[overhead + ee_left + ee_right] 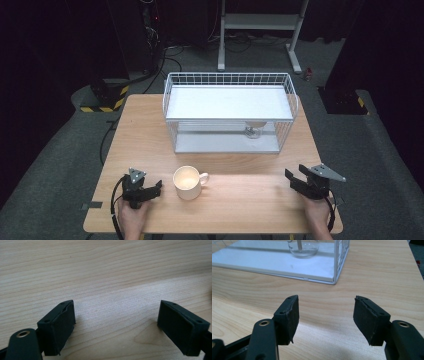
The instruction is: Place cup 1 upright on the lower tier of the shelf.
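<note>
**Cream mug on bare wood, both grippers parted**

Cream and glossy, the mug (187, 183) stands upright on the wooden table (250, 200), near the front edge and a little left of centre. Its mouth faces up and its inside glows pale yellow under the light; whether anything is in it you cannot tell from above. Its handle sticks out to the right, toward the middle of the table.

Just to the mug's left sits your left gripper (155, 188), low over the table and apart from the mug, its tips turned toward it. In the left gripper view its jaws stand wide apart with bare wood grain between them, gripping nothing. Your left hand (131, 216) wraps the body from below, and the black cable loops off beside it.

Well apart from the mug, near the table's right front corner, is your right gripper (295, 181), held in your right hand (317, 214). In the right gripper view its jaws are released too, with bare table between them.

Behind the mug, across the middle of the table, stands a white wire rack (229, 112) with two levels. Its upper shelf is a plain white panel with nothing on it. On the lower white tray, toward the right end, stands a clear glass (303, 247); the right gripper view shows its rounded base and a pale stem-like thing inside.
</note>
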`<action>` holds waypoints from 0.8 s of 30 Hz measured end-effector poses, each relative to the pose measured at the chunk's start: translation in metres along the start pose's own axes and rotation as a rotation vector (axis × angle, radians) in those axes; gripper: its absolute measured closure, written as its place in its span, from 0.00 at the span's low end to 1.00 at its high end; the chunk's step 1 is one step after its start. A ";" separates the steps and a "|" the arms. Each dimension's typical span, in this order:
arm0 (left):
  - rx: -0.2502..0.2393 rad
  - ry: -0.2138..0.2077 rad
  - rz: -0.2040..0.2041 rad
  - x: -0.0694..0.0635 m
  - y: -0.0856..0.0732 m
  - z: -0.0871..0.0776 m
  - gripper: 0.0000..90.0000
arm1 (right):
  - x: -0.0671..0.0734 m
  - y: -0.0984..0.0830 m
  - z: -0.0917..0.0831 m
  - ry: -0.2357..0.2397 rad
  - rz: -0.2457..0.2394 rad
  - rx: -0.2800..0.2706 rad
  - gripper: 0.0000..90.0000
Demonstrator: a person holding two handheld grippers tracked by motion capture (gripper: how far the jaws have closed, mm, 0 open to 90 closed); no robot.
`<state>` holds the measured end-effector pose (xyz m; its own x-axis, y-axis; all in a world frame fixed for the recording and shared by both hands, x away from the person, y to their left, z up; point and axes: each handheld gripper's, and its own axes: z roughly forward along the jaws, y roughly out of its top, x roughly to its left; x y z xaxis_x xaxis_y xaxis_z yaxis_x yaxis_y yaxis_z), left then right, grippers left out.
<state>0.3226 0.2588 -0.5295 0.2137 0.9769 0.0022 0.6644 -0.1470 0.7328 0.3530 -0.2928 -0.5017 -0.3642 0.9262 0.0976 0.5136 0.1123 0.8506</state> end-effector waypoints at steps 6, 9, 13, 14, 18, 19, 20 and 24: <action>0.000 0.001 -0.001 0.000 0.000 0.000 0.17 | -0.001 -0.007 0.002 -0.012 -0.023 0.021 0.42; 0.000 0.002 -0.001 0.000 0.000 0.000 0.17 | 0.000 -0.011 0.004 -0.020 -0.040 0.041 0.42; -0.001 0.001 0.000 0.000 0.000 0.000 0.17 | 0.000 -0.014 0.007 -0.019 -0.058 0.084 0.41; -0.001 0.001 -0.002 0.000 0.000 0.000 0.17 | 0.000 -0.015 0.008 -0.014 -0.061 0.091 0.41; 0.000 0.001 -0.001 0.000 0.000 0.000 0.17 | 0.000 -0.016 0.009 -0.011 -0.067 0.118 0.39; -0.001 0.001 0.001 0.000 0.000 0.000 0.17 | 0.000 -0.016 0.009 -0.010 -0.072 0.121 0.39; 0.000 0.001 0.000 0.000 0.000 0.000 0.17 | 0.000 -0.016 0.010 -0.009 -0.082 0.140 0.38; 0.001 0.000 -0.002 0.000 0.001 0.000 0.16 | 0.003 -0.015 0.018 0.000 -0.144 0.219 0.31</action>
<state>0.3234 0.2590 -0.5294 0.2125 0.9772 0.0006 0.6652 -0.1451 0.7324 0.3585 -0.2855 -0.5230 -0.4457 0.8950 -0.0160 0.6125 0.3180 0.7237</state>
